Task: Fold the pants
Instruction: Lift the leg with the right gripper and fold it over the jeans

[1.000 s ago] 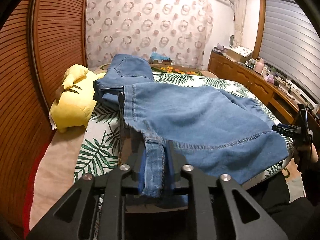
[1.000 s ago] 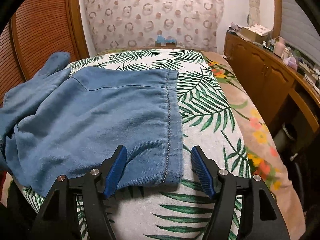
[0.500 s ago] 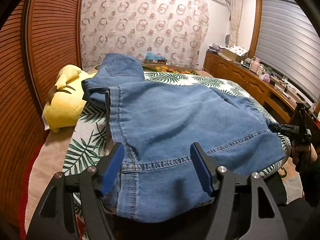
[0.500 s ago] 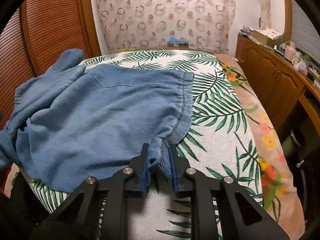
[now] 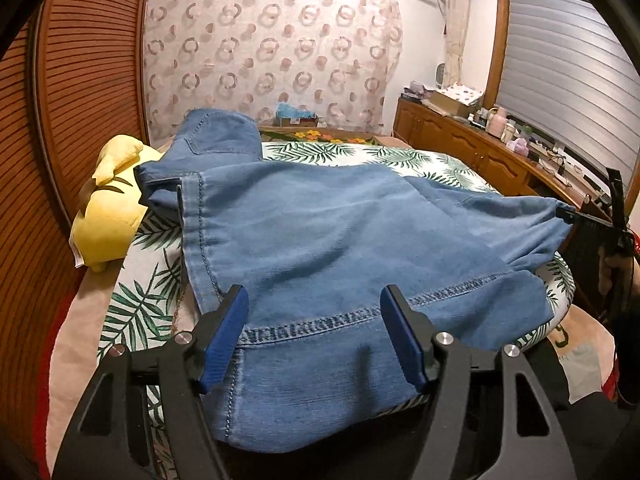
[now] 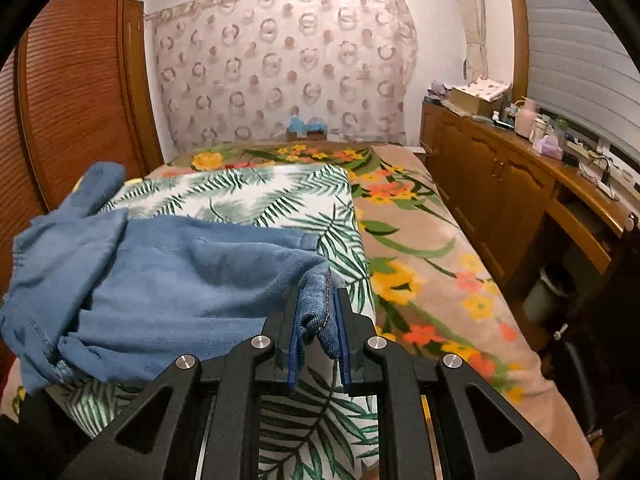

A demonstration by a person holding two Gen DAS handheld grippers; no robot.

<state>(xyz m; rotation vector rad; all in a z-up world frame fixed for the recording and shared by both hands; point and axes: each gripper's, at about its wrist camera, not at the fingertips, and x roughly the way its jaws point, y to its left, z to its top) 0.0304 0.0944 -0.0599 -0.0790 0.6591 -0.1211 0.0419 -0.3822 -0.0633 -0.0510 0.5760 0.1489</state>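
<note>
Since a second ago left claw (image 5: pixel 314 334) spread wide astride hem, right claw (image 6: pixel 316 330) clamped on lifted corner of pants (image 5: pixel 340 236) lying crosswise on bed (image 6: pixel 420 248), fold running leftward.

Both grippers, the left (image 5: pixel 314 334) at the bottom of its frame and the right (image 6: pixel 318 332) at the bottom of its own, share matte black angular arms with triangular cut-outs, silver round screw heads and ribbed blue pads (image 5: pixel 402 340) lining the fingers.
</note>
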